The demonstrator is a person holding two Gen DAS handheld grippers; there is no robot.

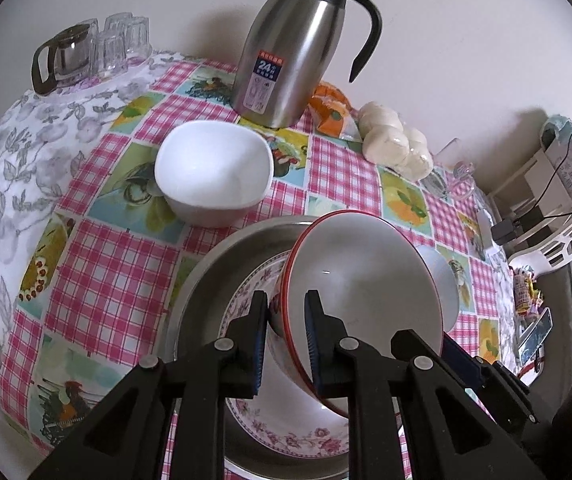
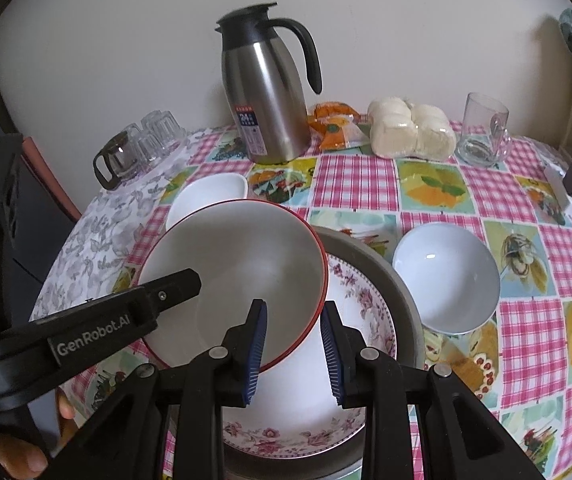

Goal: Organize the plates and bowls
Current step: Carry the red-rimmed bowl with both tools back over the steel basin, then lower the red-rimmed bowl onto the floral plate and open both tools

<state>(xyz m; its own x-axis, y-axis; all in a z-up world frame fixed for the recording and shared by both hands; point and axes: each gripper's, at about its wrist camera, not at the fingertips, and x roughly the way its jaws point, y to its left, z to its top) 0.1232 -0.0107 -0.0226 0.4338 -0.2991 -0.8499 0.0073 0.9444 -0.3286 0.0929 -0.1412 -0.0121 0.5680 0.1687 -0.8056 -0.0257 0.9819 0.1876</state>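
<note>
- Red-rimmed bowl (image 1: 361, 280) tilted, held up by both grippers at once, one on each side of its rim.
- Left gripper (image 1: 286, 344) clenched on the bowl's rim: wall pinched between the two blue pads, one jaw outside the bowl, the other inside.
- Right gripper (image 2: 293, 348) also gripping the bowl: the rim's near edge passes between the jaws, left pad inside the bowl, right pad outside against the white outer wall.
- Seen from the right wrist, the left gripper's black arm reaching across the bowl's far-left rim; fingers of a hand (image 2: 26, 456) visible below it.
- Directly beneath the bowl and both pairs of jaws: floral plate (image 2: 349, 420) lying inside a steel basin (image 2: 401, 292); whether the bowl's lower edge touches the plate cannot be told.
- Beyond the left jaws, on the checked table (image 1: 98, 264): square white bowl (image 1: 214, 172), standing apart from the basin.
- To the right of the right jaws, just beside the basin: pale blue round bowl (image 2: 445, 276), empty and upright.
- Far beyond the jaws, near the wall: steel thermos jug (image 2: 266, 96), bag of white buns (image 2: 409, 128), orange packet (image 2: 335, 126), glass mug (image 2: 481, 132), small glass teapot (image 2: 116, 160) with upturned glasses (image 2: 158, 132).
</note>
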